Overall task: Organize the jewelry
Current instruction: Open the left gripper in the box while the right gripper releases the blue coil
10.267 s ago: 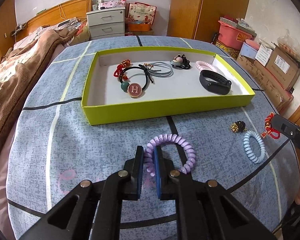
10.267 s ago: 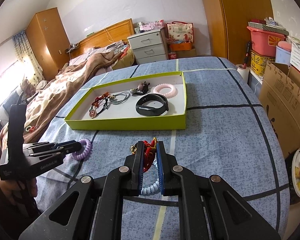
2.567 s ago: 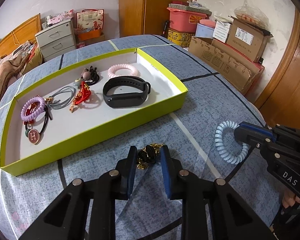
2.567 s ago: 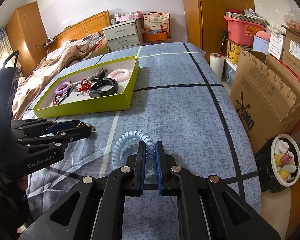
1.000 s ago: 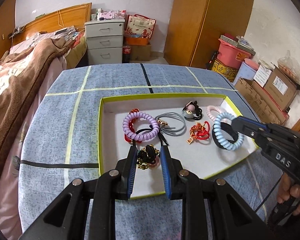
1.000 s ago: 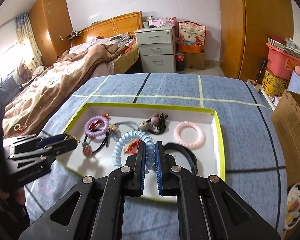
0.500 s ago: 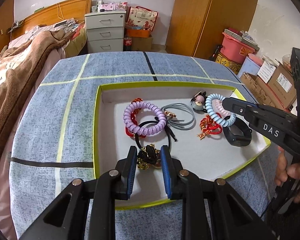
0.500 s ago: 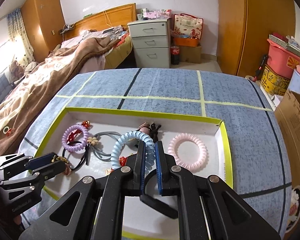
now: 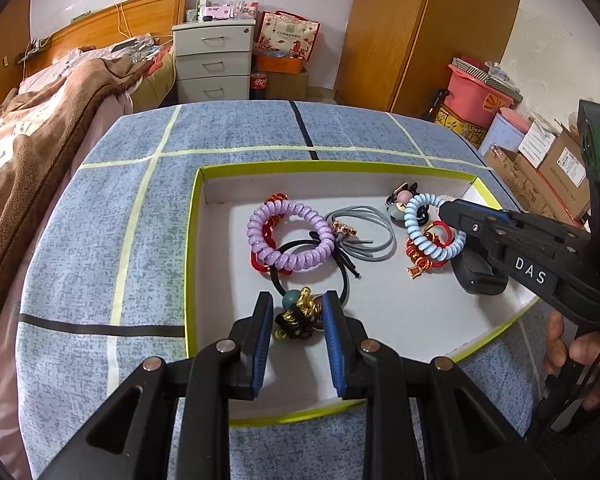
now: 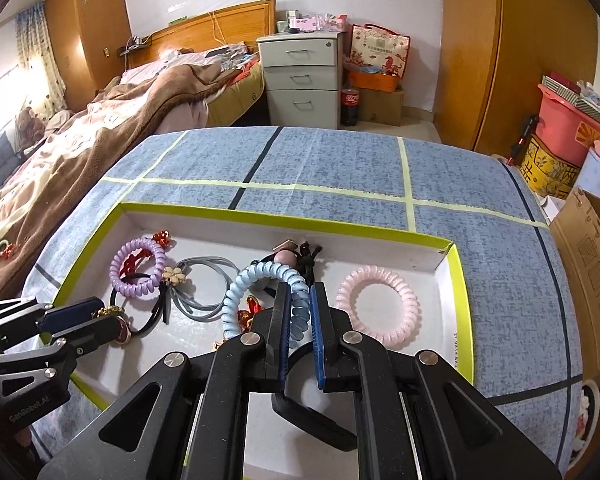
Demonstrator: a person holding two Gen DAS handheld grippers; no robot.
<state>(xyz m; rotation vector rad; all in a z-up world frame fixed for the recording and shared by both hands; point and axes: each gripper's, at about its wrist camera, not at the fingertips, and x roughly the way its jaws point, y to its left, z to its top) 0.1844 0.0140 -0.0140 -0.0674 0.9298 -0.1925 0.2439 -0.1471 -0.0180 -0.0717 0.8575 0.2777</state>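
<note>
Grippers both sit over the yellow-green tray (image 9: 191, 248), which rests on the blue patterned tablecloth (image 9: 100, 240).

Your left gripper (image 9: 296, 316) is at the tray's near left part. Its blue pads bracket the black-and-gold charm (image 9: 296, 314); there are small gaps visible on either side of it, so you cannot tell from the left wrist view whether the charm is pinched or merely between the pads. The charm lies over the pendant end of the black hair tie (image 9: 312, 256).

Your right gripper (image 10: 299, 316) is clenched on the light blue coil tie (image 10: 256, 286); the coil passes between the pads and loops out to the left and far side. In the left wrist view that coil hangs over the red knotted bracelet (image 9: 424, 256), with the black fitness band (image 9: 478, 276) just beneath the gripper.

Other tray contents:
- purple coil tie (image 9: 290, 236), left centre, lying over a red cord piece
- grey elastic loops (image 9: 368, 236), centre
- pink coil tie (image 10: 378, 304), right side, flat on the tray floor
- small black-and-pink hair ornament (image 10: 290, 258) at the far wall
</note>
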